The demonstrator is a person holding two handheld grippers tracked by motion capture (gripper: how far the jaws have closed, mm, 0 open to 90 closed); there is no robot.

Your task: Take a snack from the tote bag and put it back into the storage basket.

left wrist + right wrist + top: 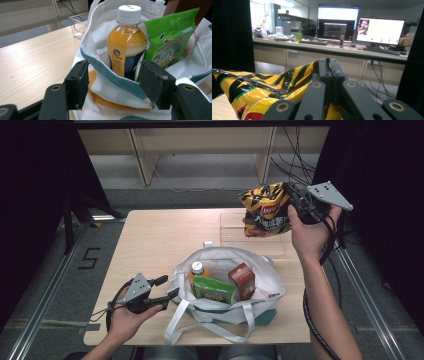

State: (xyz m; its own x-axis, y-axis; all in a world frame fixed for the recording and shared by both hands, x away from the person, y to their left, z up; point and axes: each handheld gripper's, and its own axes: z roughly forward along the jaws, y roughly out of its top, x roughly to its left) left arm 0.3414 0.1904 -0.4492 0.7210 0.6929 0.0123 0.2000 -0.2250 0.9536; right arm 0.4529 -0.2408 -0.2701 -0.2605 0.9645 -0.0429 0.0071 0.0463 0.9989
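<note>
Right gripper pinches the chips above the bag; left gripper gapes astride its rim — juice shows close.

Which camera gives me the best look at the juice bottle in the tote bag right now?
The left gripper view: the juice bottle stands upright inside the tote bag, close up, white cap and orange liquid clear, beside the green packet. The high view shows just its cap and shoulder, small. The right gripper view looks over the chip bag toward a desk.
</note>
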